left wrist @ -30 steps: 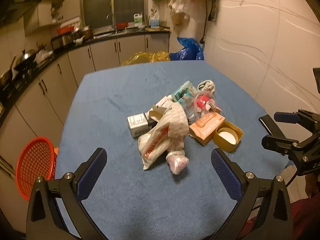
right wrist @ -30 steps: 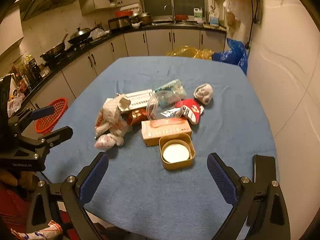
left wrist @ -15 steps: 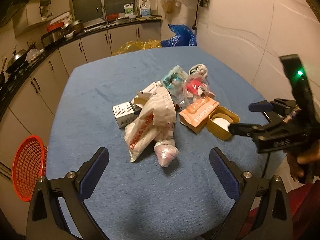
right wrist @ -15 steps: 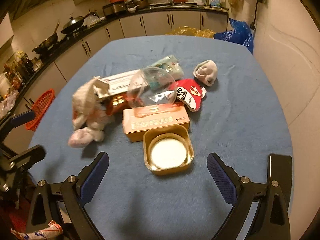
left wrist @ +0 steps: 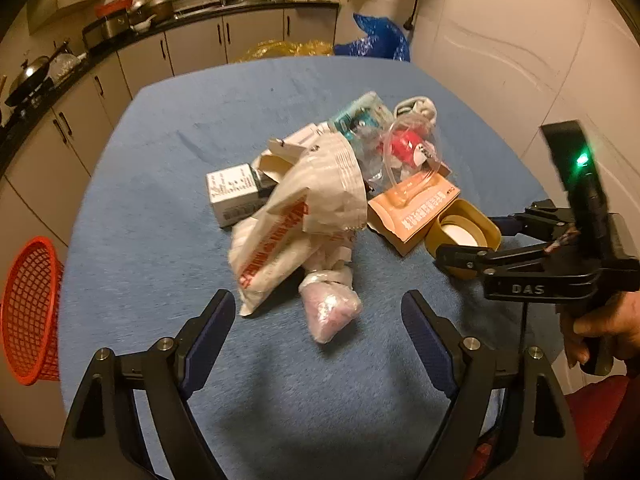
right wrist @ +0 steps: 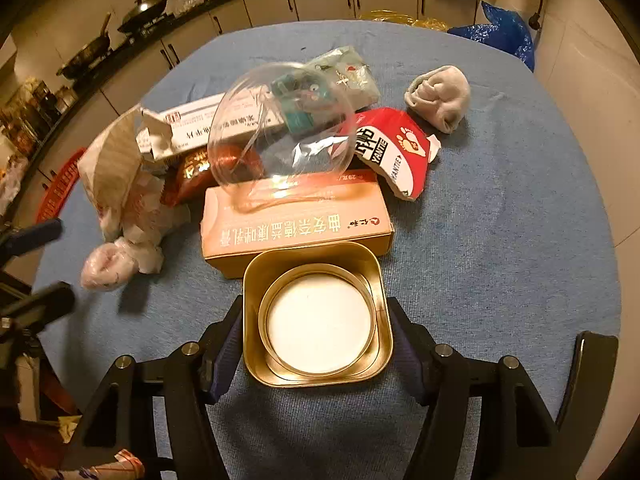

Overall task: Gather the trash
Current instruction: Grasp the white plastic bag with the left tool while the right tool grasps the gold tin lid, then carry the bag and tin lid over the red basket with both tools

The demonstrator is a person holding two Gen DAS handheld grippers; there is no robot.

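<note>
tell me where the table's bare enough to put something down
Bare cloth runs along the left side, between the white box and the edge by the red basket. The far end past the teal packet is free too, and the right strip beyond the sock. The middle is crowded, and the right tool straddles the gold tin.

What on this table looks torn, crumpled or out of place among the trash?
The red packet behind the orange box is torn open with a ragged edge. A grey sock lies balled up beside it, odd among wrappers. The white paper bag is crumpled.
</note>
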